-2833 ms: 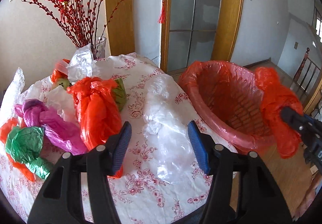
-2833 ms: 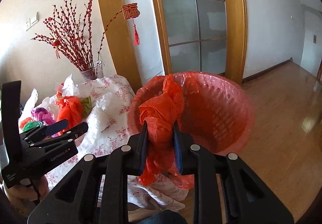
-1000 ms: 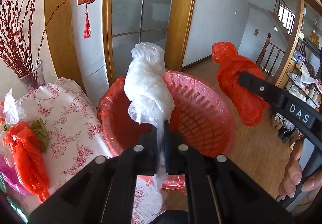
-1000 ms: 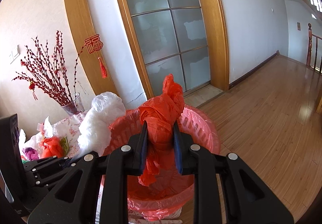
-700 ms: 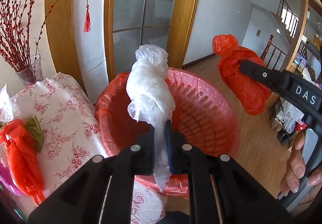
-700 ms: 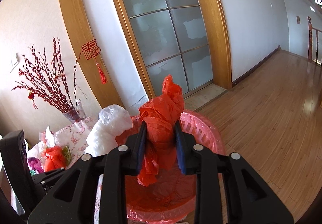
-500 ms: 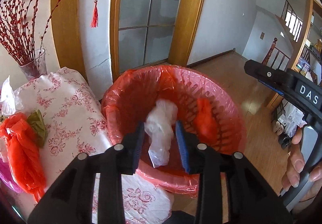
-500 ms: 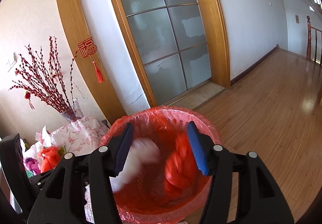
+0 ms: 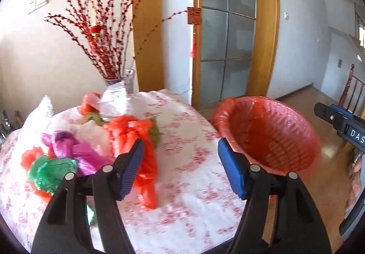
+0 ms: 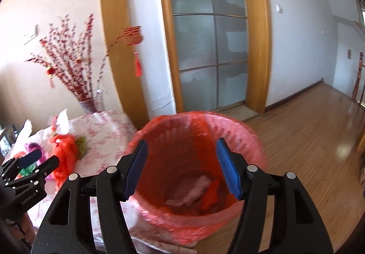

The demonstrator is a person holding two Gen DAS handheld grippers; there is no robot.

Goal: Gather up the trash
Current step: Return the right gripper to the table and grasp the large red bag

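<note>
table: floral cloth | on it: crumpled plastic bags, glass vase

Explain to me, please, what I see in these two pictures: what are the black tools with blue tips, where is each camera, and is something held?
No robot is here. A person holds a hand tool in each hand, each with two black fingers tipped with blue pads, and a small wide-angle camera on each tool looks forward along them. One picture comes from the left gripper, which points at a table with a flowered cloth. On it lie crumpled plastic bags: an orange bag, a purple bag and a green bag. The other picture comes from the right gripper, above a red lined basket with a white bag and an orange piece inside. Both grippers are open; nothing is held.
</note>
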